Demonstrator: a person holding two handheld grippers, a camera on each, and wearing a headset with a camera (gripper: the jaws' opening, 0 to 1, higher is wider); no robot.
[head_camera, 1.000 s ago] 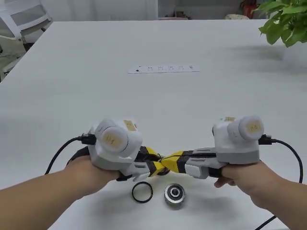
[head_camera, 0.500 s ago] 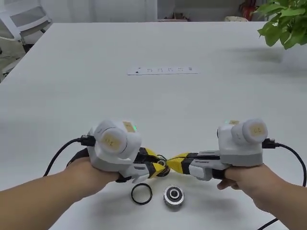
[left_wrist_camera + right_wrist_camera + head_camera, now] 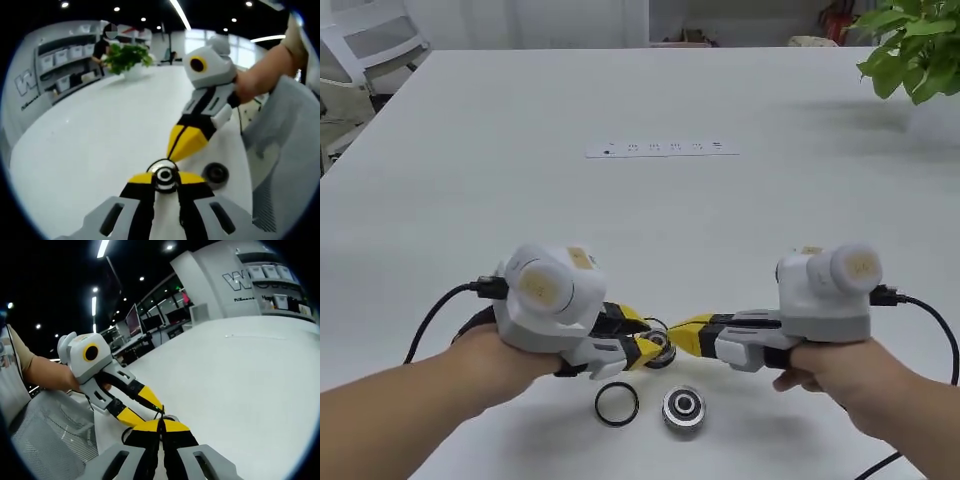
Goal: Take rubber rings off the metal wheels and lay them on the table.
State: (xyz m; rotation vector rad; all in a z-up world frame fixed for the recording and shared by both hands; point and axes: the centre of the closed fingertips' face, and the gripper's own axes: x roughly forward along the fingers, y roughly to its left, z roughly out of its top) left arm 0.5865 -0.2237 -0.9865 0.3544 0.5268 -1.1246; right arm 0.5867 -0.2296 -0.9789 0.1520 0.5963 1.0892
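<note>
Nearest on the counter (image 3: 770,190), 1 loose ring (image 3: 617,403) lies just beside 1 bare wheel (image 3: 683,408). Just above them, the left tongs (image 3: 640,350) clamp a second wheel (image 3: 164,176). The right tongs (image 3: 682,333), pinched narrow, nip its rubber ring (image 3: 656,326). Left hand (image 3: 495,355) and right hand (image 3: 830,365) are level, tips meeting. Beyond are a socket strip (image 3: 660,147), a plant (image 3: 915,50) and a chair (image 3: 365,40).
</note>
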